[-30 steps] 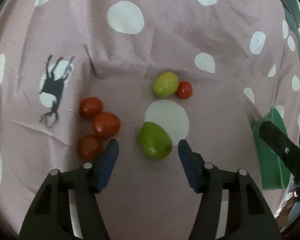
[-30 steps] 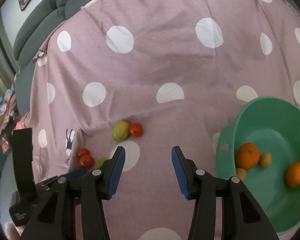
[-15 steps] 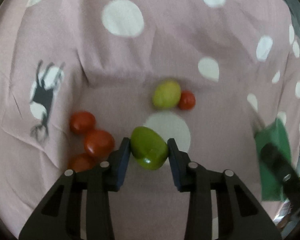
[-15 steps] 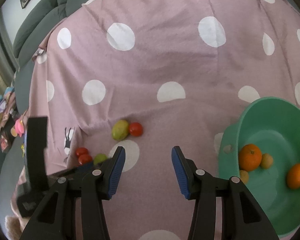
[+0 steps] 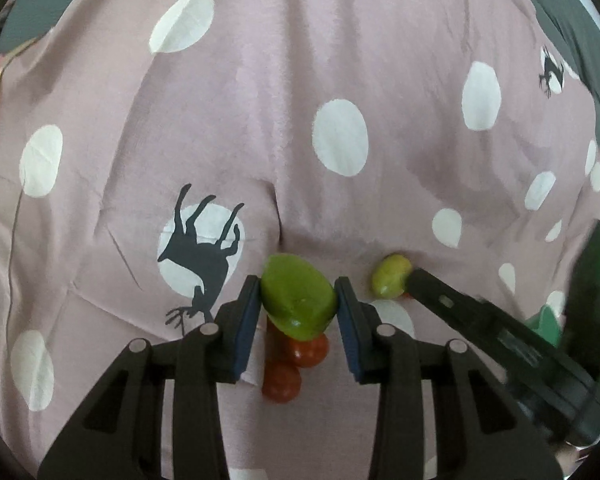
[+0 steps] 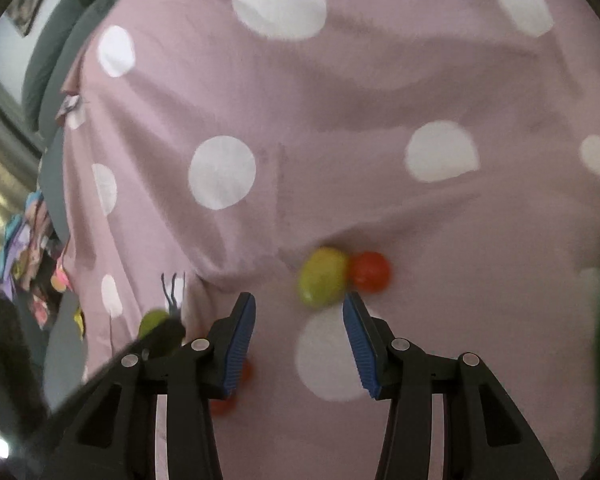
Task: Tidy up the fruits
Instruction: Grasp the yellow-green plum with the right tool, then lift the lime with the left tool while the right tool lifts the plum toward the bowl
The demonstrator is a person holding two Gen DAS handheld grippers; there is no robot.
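Observation:
My left gripper is shut on a green mango and holds it above the pink polka-dot cloth. Red tomatoes lie on the cloth under it. My right gripper is open and empty, just short of a yellow-green mango that touches a red tomato. That yellow-green mango also shows in the left wrist view, with the right gripper's finger beside it. The held mango shows at the left of the right wrist view.
A sliver of the green bowl shows at the right, behind the right gripper's arm. Grey sofa cushions and coloured clutter lie beyond the cloth's left edge. Two more tomatoes sit behind my right gripper's left finger.
My left gripper has closed on the green mango and lifted it off the cloth. My right gripper has moved forward and left, away from the bowl, towards the yellow-green mango and tomato.

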